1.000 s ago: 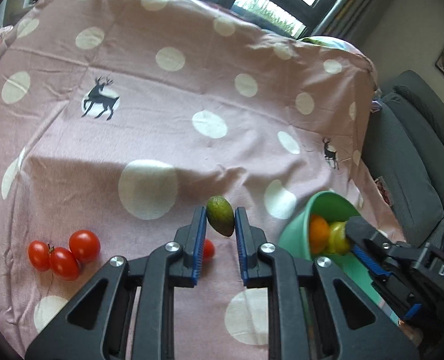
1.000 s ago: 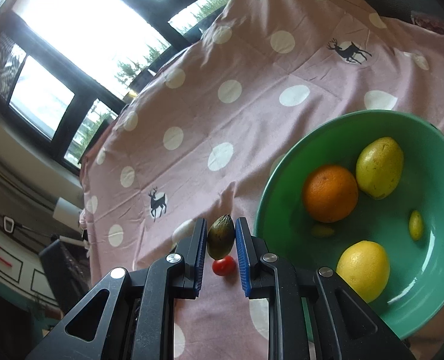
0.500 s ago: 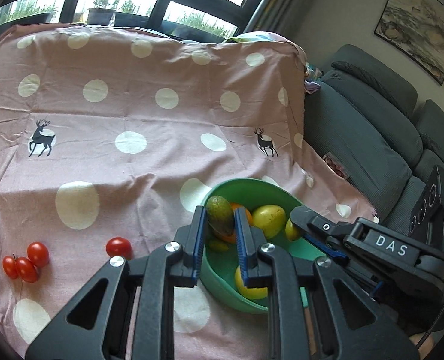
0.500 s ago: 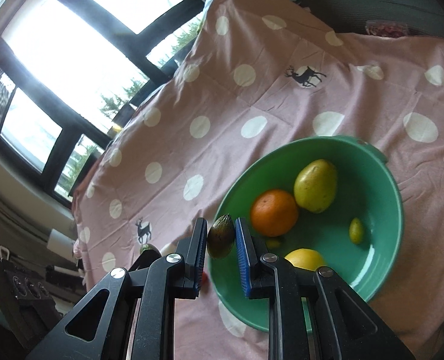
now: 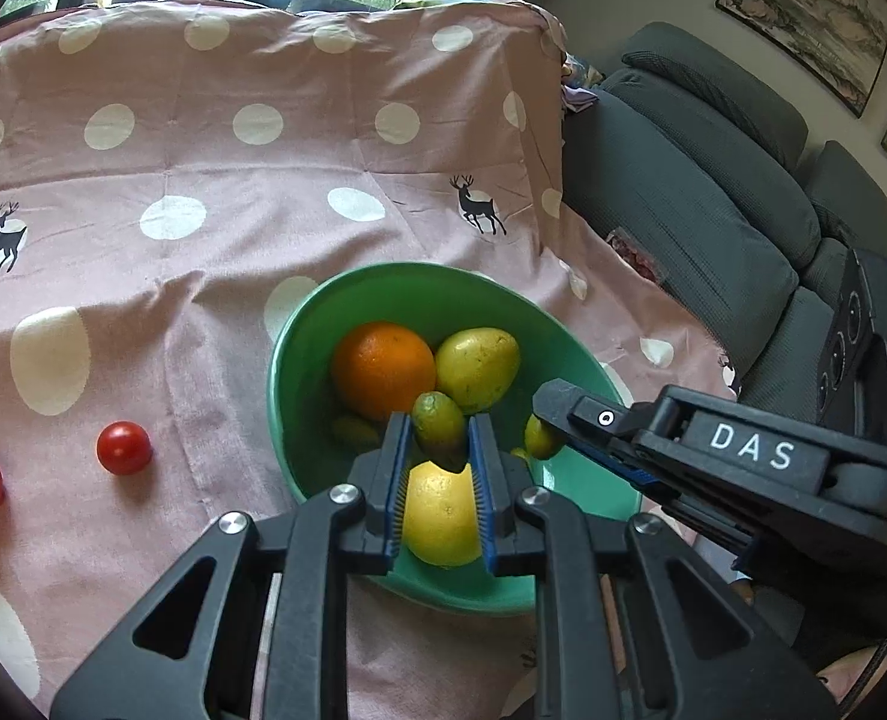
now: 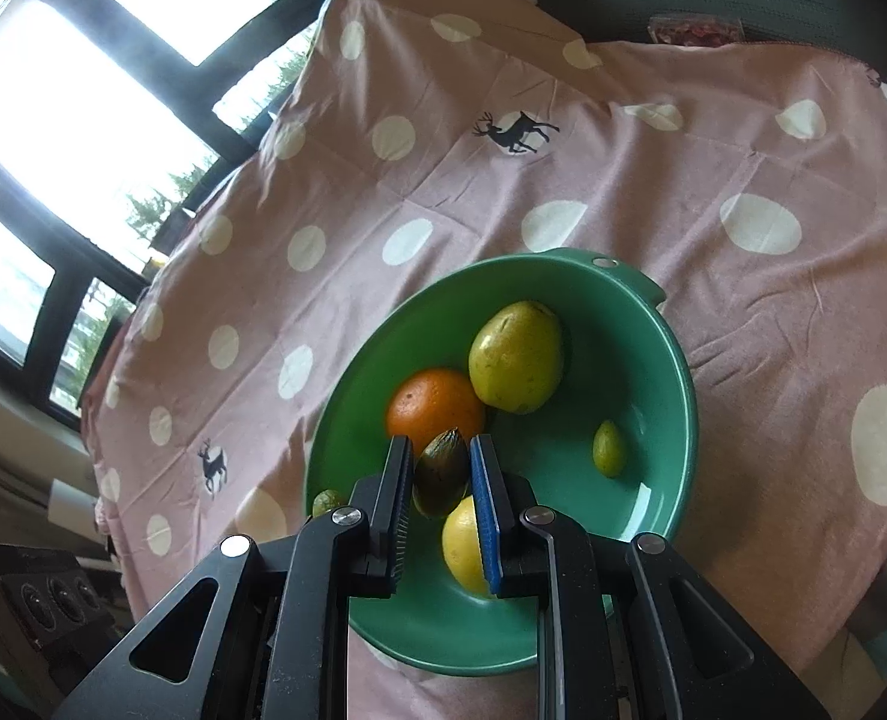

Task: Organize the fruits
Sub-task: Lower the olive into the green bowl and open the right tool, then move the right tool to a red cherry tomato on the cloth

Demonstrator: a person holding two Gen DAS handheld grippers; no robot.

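The green bowl [image 6: 677,360] is smooth and glossy, catching light on its inner wall. Under it lies a pink cloth [image 5: 203,276], matt and lightly creased. Left of the bowl, a tomato [image 5: 123,447] has taut, shiny skin. Inside the bowl, the orange [image 5: 382,369] looks finely dimpled. Beyond the bowl, the grey sofa [image 5: 713,180] is ribbed fabric.

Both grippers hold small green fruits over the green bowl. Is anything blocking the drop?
No cover or barrier shows. Below the left gripper and right gripper, the lemon and orange already fill that part of the green bowl; bare floor lies rightward.
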